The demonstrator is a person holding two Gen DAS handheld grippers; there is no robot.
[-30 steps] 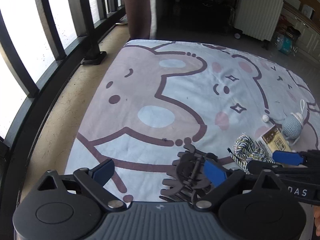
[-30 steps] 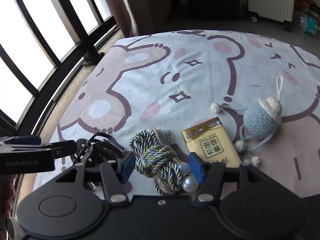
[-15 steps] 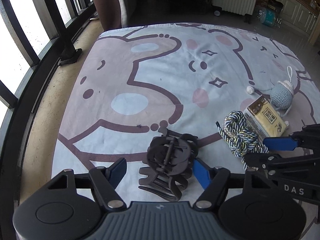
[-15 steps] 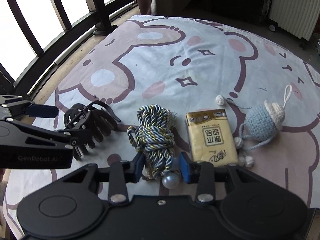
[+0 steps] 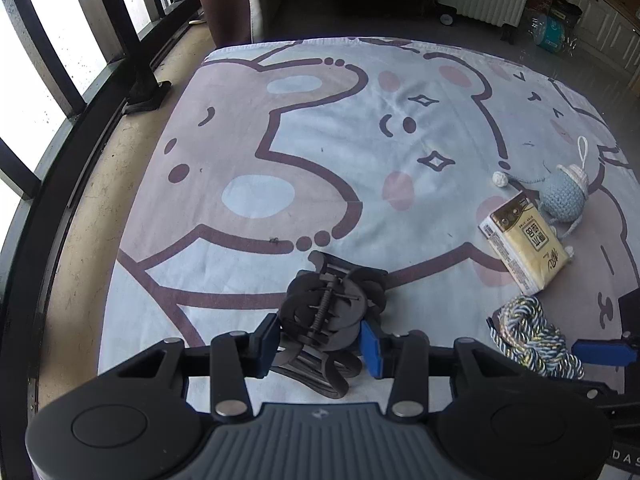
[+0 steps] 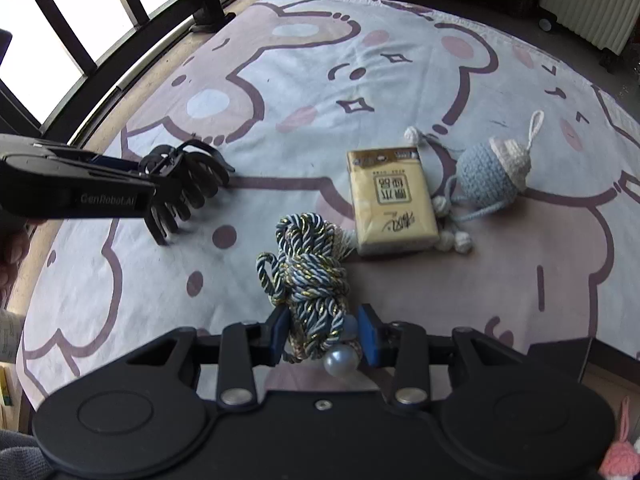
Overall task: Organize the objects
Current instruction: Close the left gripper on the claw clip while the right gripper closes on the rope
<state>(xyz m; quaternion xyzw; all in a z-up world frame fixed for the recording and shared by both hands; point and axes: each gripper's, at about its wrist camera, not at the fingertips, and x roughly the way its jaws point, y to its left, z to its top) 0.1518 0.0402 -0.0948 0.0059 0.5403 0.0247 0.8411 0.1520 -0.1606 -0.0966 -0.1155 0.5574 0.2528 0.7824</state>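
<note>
Left tool (image 5: 320, 338) clenched on one black hair claw (image 5: 332, 312) on the cartoon blanket (image 5: 280, 140), right tool (image 6: 322, 334) clamped on one braided cord bundle (image 6: 308, 264), its pearl (image 6: 340, 361) seen only by the right wrist, beyond it one tissue pack (image 6: 390, 200), one crocheted charm (image 6: 490, 174)

Right tool (image 6: 322, 334) grips braided rope (image 6: 308, 276) on blanket (image 6: 400, 80).
</note>
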